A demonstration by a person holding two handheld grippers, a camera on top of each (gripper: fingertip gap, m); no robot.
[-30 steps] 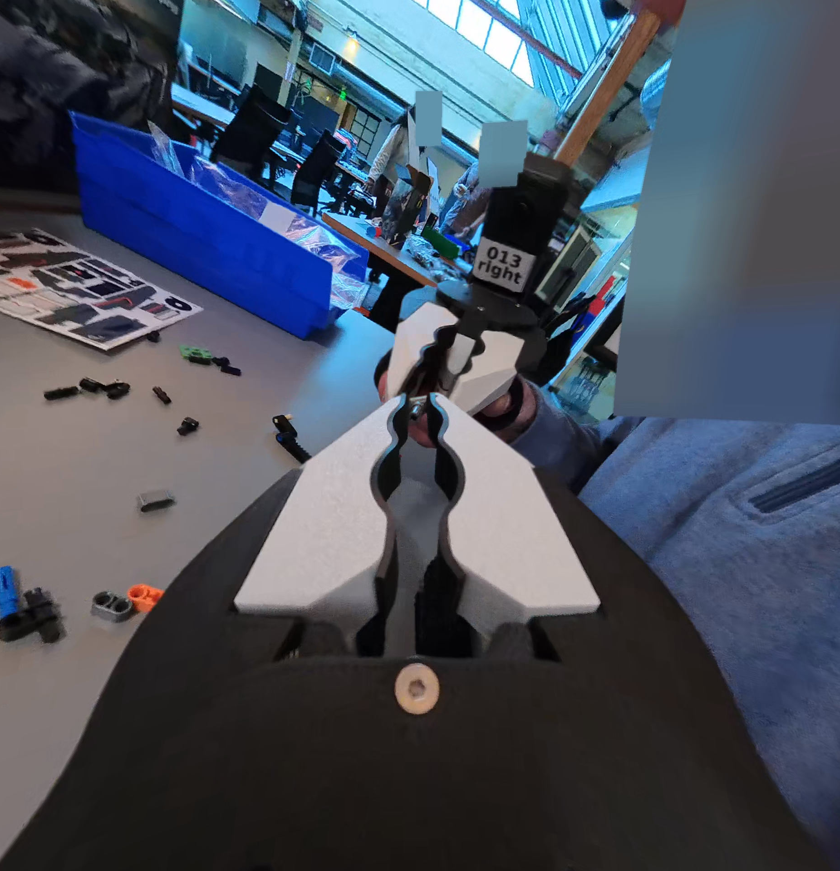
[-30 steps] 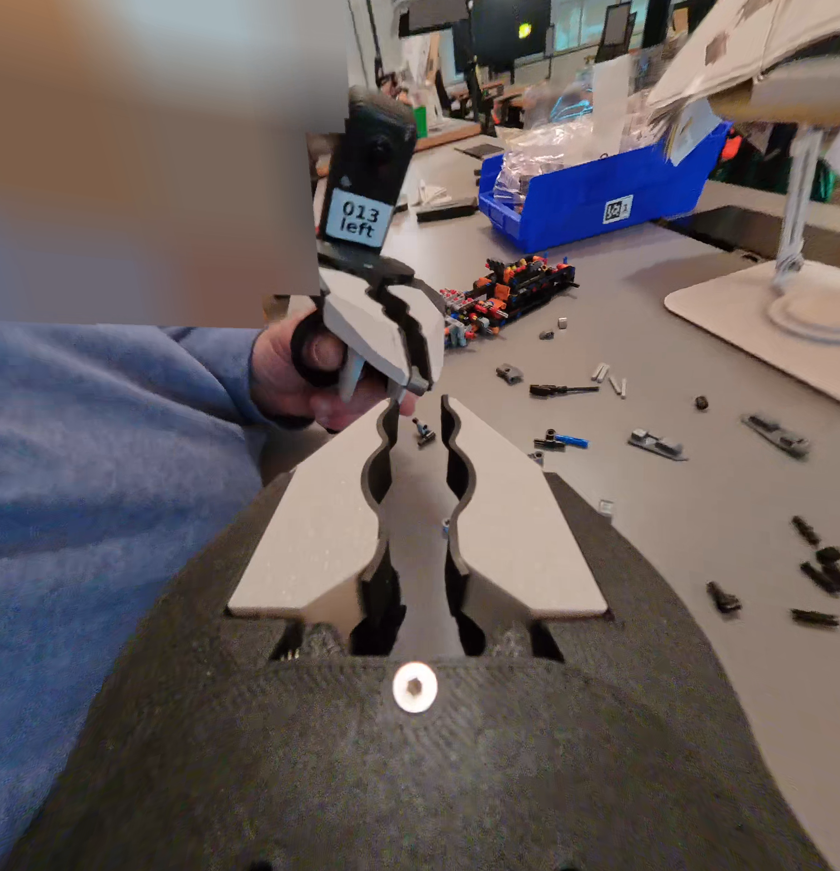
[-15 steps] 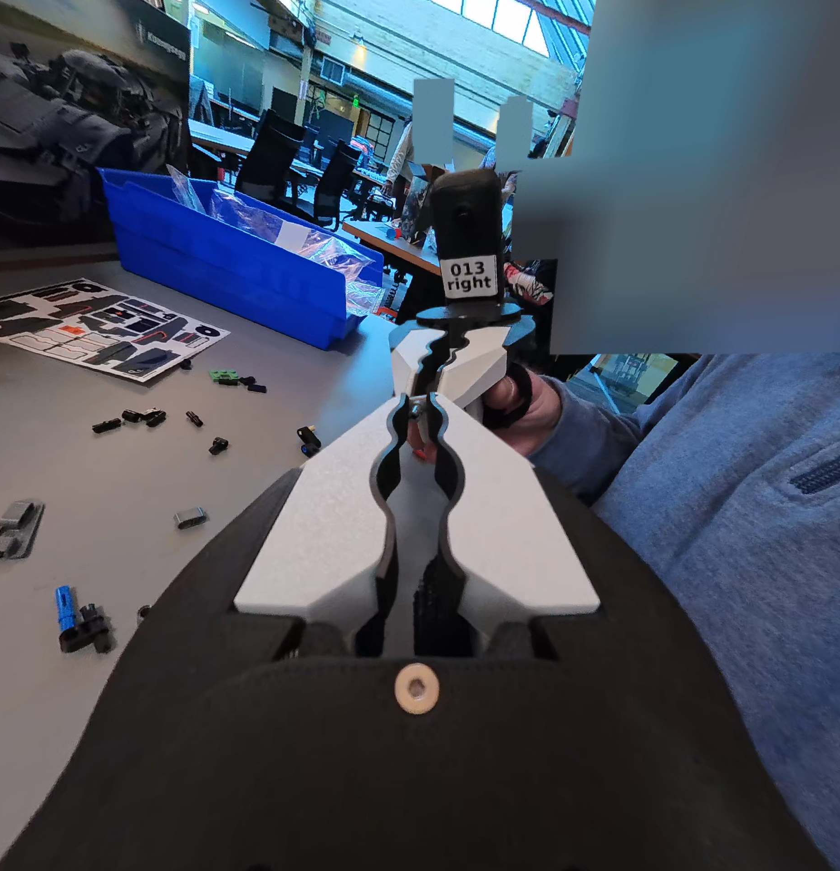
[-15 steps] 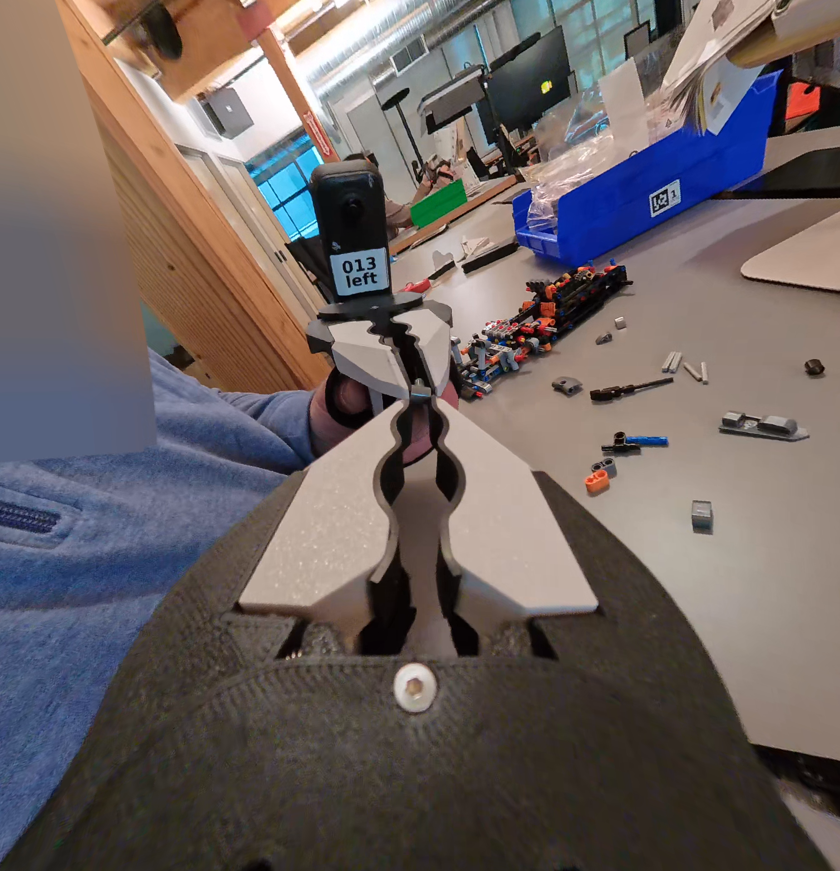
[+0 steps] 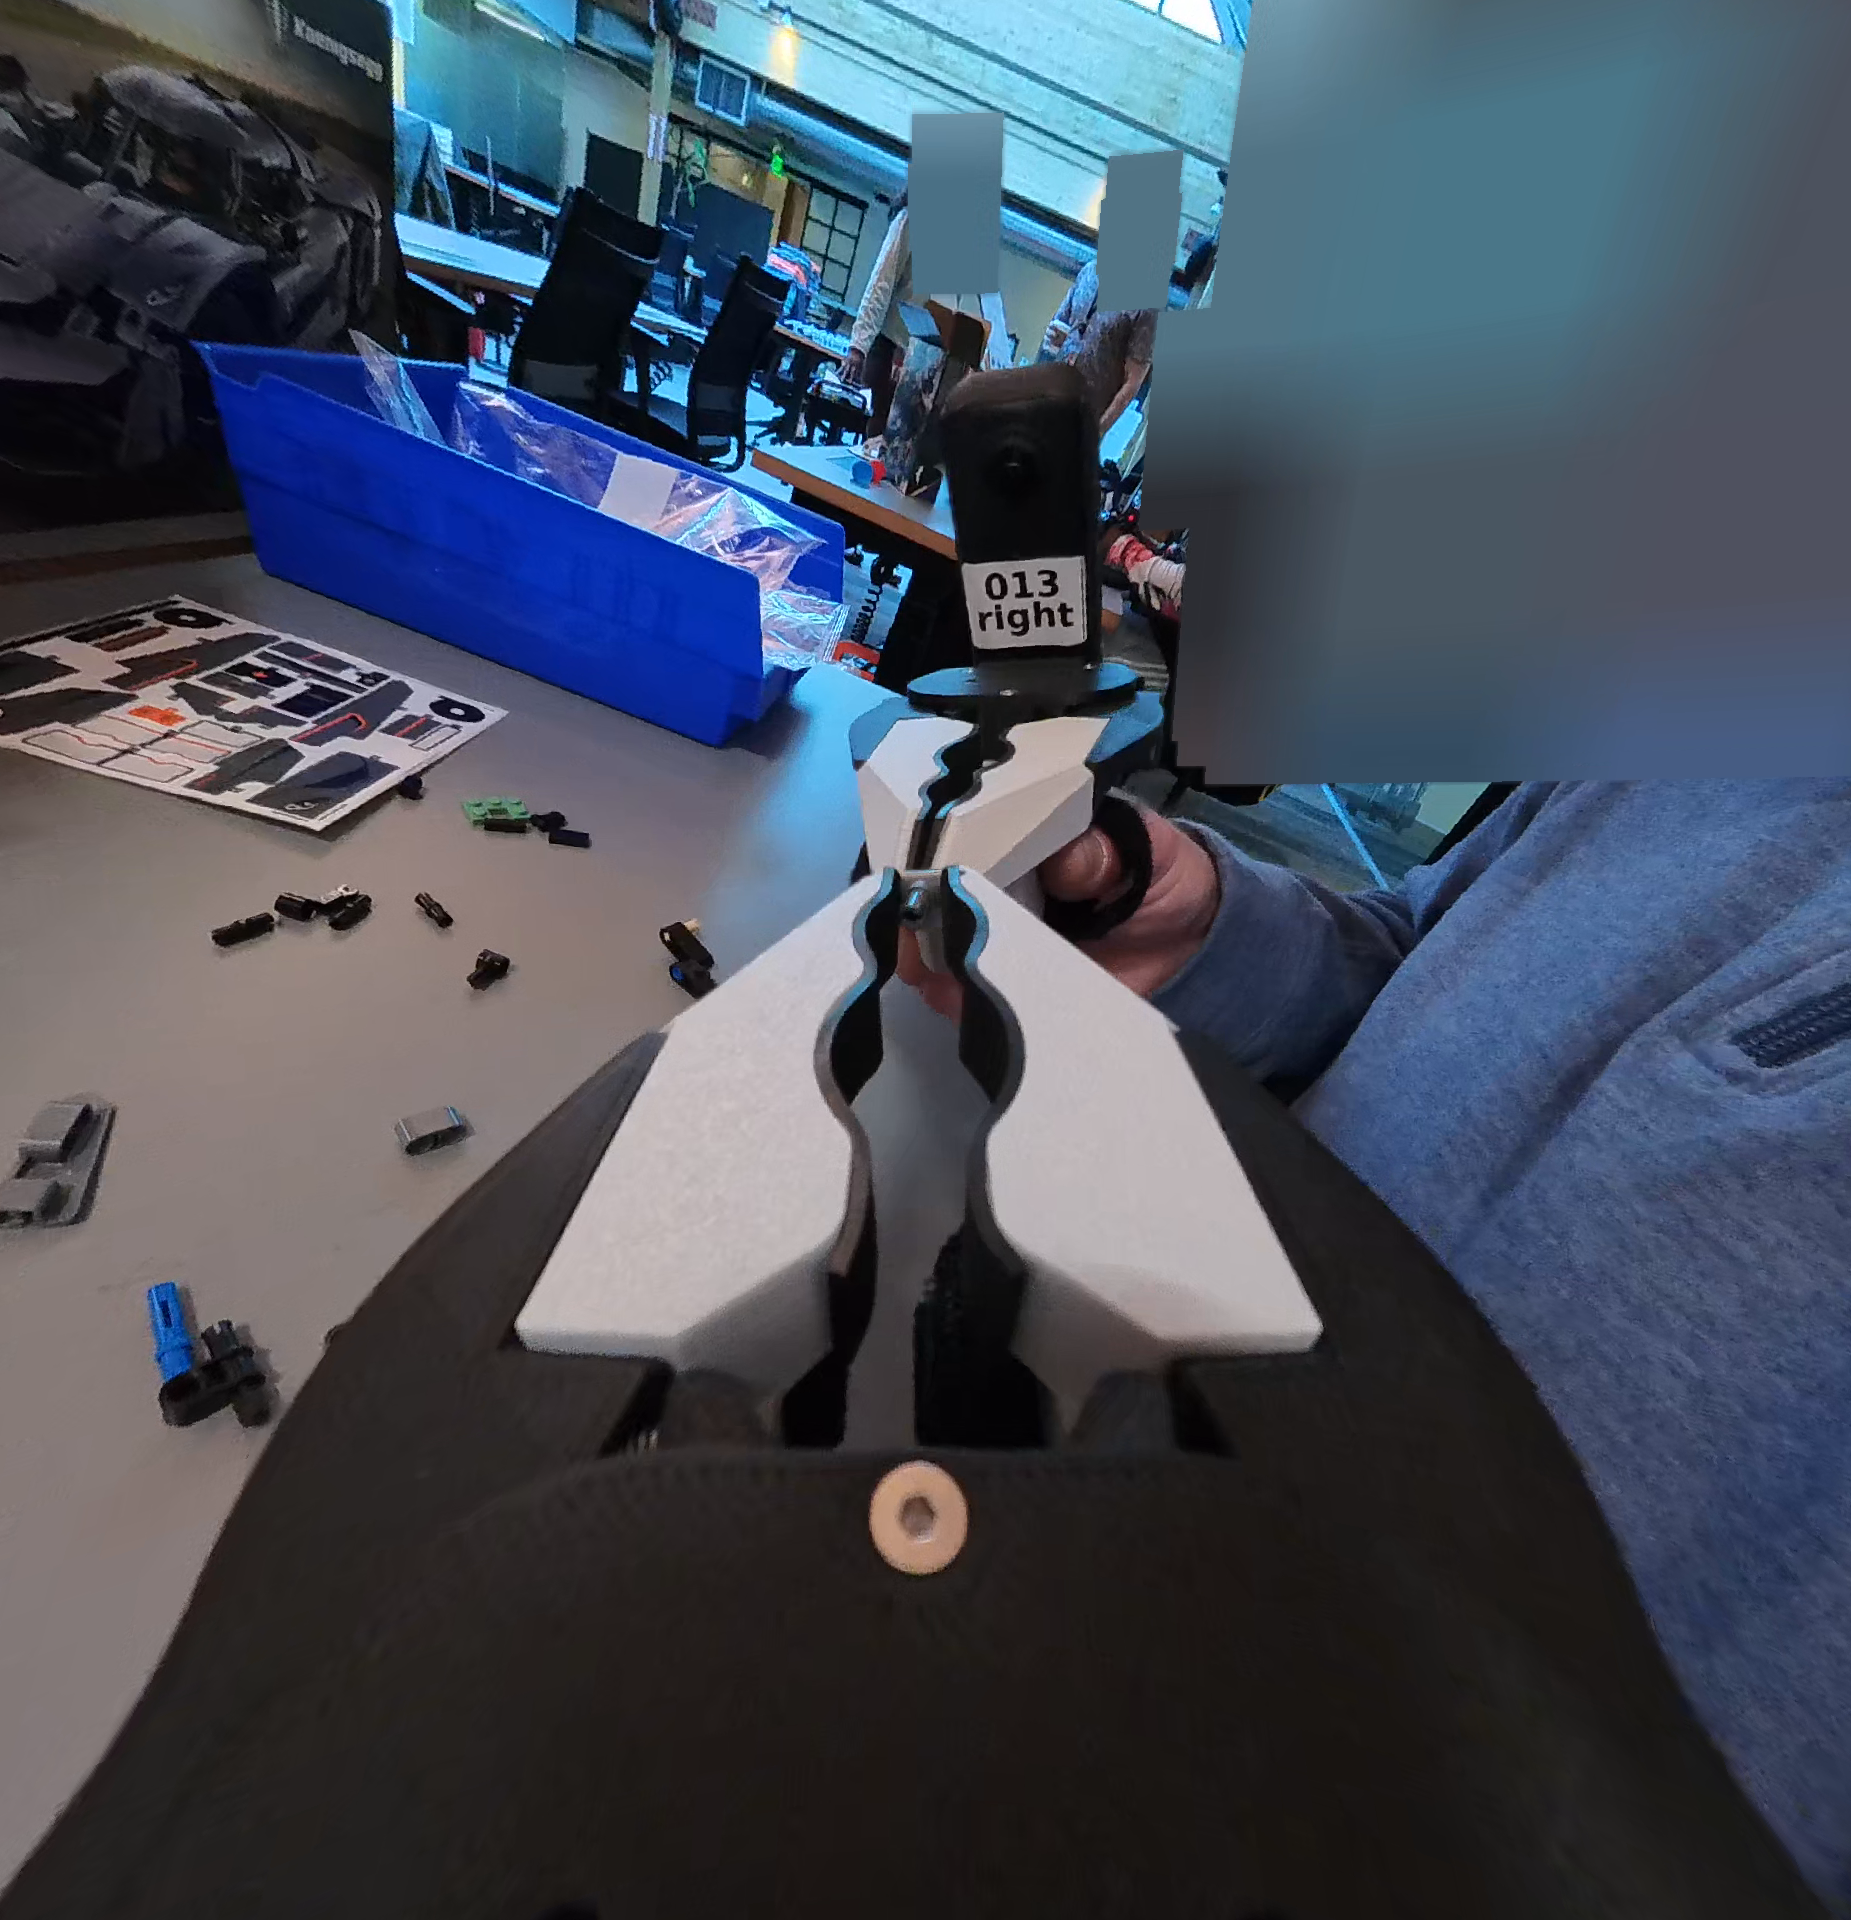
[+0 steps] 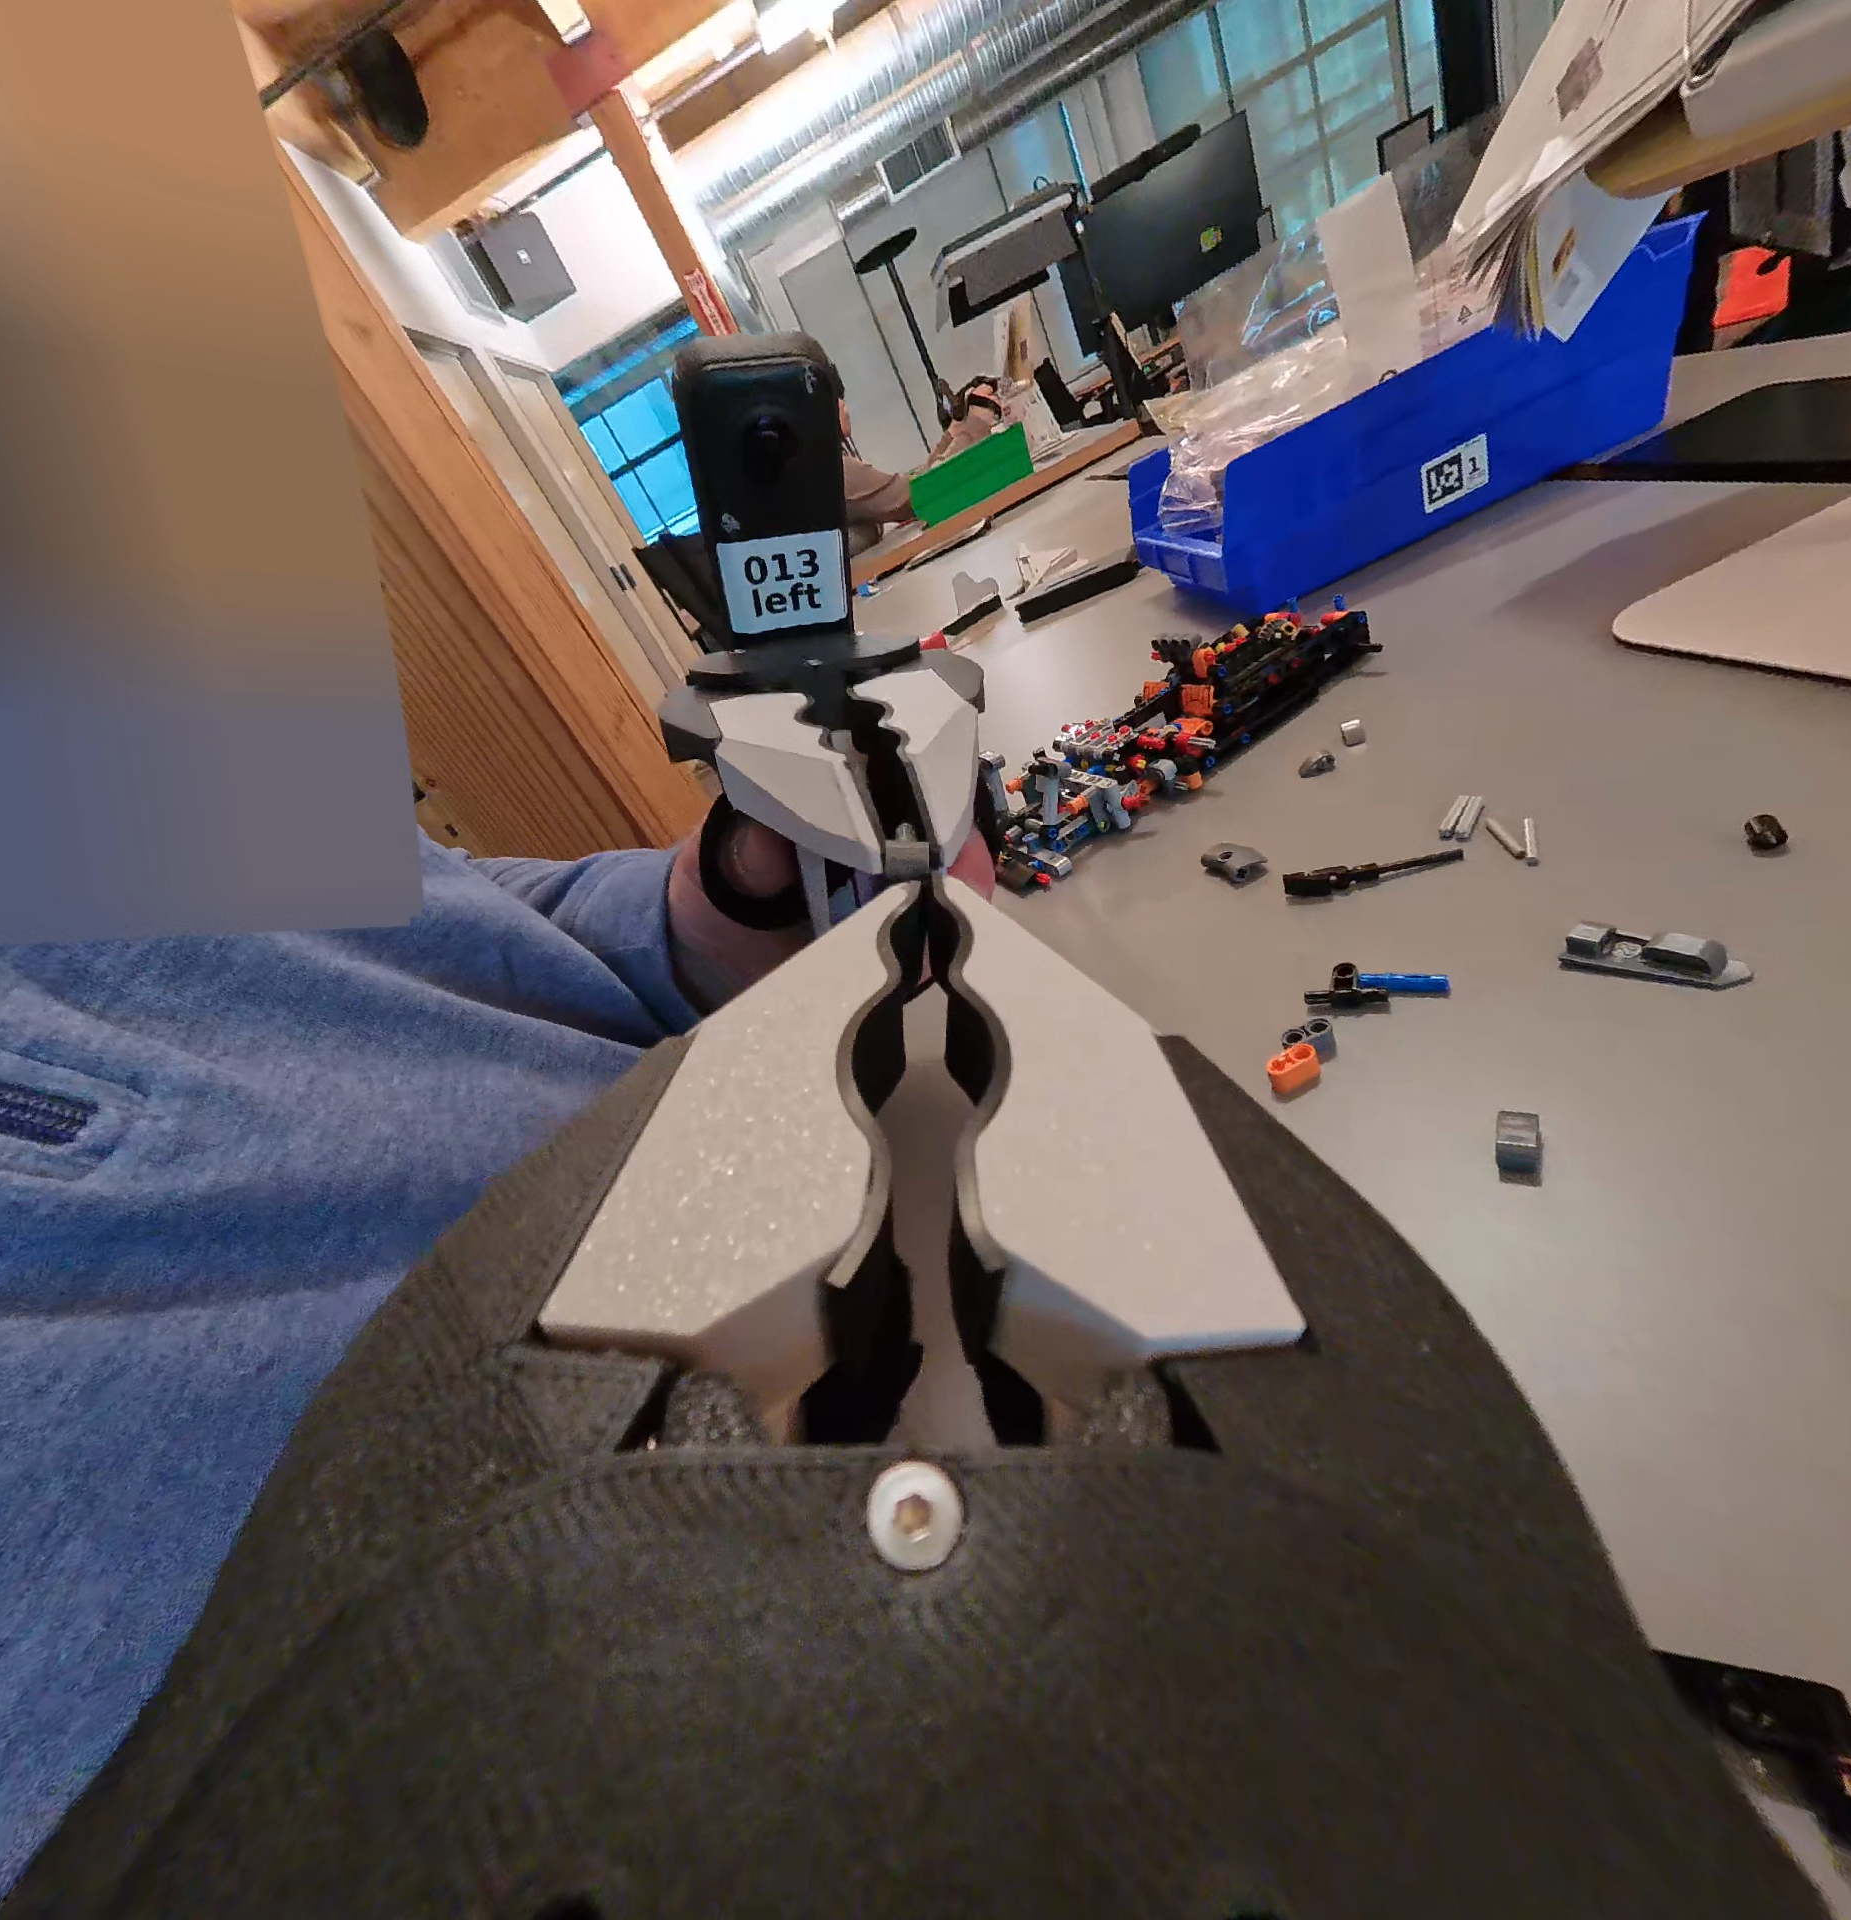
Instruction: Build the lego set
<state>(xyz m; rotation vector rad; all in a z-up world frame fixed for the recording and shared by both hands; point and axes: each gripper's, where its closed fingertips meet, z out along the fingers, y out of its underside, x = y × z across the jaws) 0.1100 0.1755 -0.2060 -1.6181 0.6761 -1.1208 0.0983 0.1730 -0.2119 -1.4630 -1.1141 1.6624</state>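
My left gripper is shut on a small grey lego piece, held in the air over the table's near edge. My right gripper faces it tip to tip, with its jaws closed together on the same grey piece. The right gripper also shows in the left wrist view, and the left gripper in the right wrist view. The partly built black, orange and red lego chassis lies on the grey table behind the grippers.
Loose pieces are scattered on the table: a blue pin on a black connector, an orange piece, a grey panel, black pins. A blue bin of bags and a sticker sheet lie at the far left. Both grippers' tips are close together, under 4 cm apart.
My right gripper was open a second ago and has closed its jaws at the grey piece. Both grippers have risen and tilted up, staying tip to tip.
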